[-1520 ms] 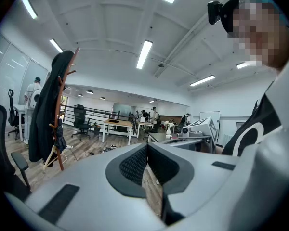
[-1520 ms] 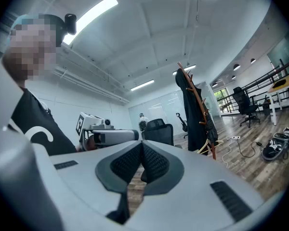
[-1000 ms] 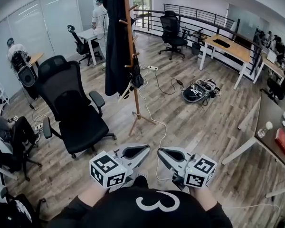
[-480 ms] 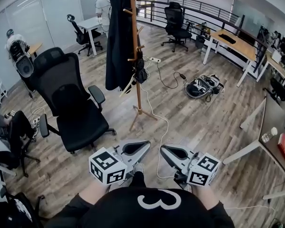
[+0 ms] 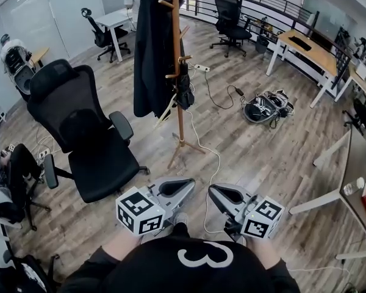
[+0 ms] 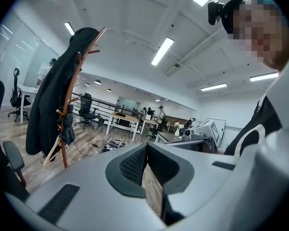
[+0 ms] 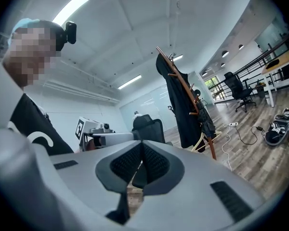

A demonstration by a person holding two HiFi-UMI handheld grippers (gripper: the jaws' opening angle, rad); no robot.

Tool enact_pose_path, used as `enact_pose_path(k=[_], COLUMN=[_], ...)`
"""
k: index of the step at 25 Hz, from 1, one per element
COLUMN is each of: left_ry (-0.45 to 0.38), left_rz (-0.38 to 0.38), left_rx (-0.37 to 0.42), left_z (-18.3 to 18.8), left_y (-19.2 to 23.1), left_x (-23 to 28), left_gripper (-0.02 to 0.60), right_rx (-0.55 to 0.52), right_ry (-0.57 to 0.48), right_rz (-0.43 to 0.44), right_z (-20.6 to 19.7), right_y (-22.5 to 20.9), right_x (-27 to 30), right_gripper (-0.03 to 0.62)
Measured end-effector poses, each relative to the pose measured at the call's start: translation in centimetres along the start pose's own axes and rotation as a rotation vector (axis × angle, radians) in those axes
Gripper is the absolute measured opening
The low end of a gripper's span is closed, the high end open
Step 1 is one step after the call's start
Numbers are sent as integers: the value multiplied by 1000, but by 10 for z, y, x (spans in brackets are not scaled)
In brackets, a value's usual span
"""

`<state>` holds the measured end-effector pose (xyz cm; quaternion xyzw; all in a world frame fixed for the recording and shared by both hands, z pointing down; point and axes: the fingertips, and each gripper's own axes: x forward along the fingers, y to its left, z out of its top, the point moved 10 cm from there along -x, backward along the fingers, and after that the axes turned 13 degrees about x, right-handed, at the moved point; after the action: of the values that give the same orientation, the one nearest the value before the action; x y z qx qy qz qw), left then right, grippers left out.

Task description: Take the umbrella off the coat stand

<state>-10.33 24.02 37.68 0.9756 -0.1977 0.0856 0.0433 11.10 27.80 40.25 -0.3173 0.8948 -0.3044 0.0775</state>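
Black coat (image 5: 149, 54) on wooden coat stand (image 5: 180, 124)

The head view looks steeply down from above the person, close over the left gripper (image 5: 190, 183) and right gripper (image 5: 211, 190). Each gripper view sits just behind its own jaws and looks out level across the room. All three views share the coat stand (image 5: 180, 124).

The tall brown wooden coat stand (image 5: 180, 124) and the long black coat (image 5: 147, 54) on it run off the head view's top edge. How the small dark umbrella (image 5: 184, 93) hangs is too small to tell.
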Motion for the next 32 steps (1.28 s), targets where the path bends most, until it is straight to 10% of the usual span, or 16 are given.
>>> enact_pose_path(k=[15, 32], left_ry=[-22, 29], left_rz=[26, 45], left_rx=[-11, -14], left_z=[24, 26], left_y=[169, 254], left_x=[29, 96], left_gripper=[16, 16], right_rx=[-29, -5], right_ry=[6, -4], right_rz=[-16, -30], right_z=[86, 131], right_y=[-82, -172], right_x=[128, 165], right_gripper=[26, 26])
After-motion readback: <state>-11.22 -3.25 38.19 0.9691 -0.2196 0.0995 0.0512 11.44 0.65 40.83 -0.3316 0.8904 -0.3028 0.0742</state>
